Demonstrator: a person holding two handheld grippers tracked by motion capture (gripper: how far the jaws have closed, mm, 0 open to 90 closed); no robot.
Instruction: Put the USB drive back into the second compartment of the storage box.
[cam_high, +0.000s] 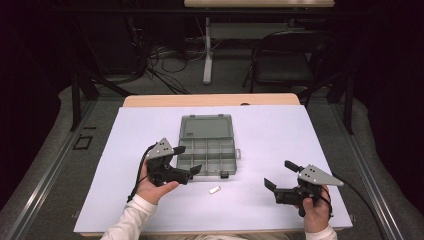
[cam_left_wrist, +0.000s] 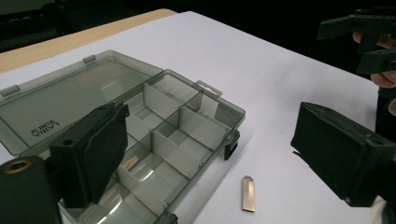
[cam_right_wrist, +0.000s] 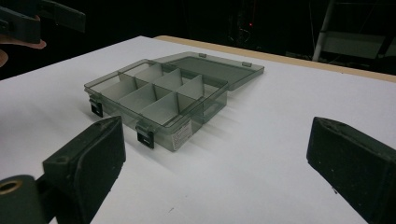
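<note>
Your left tool has its jaws spread wide with nothing between them; it hangs over the near left corner of the open compartment box, one jaw above the box's compartments. The small metal piece lies flat on the white tabletop, just in front of the box's near edge and beside your left tool, touching neither. Your right tool is also spread and empty, well apart to the right. The box's lid lies folded back, flat on the tabletop.
</note>
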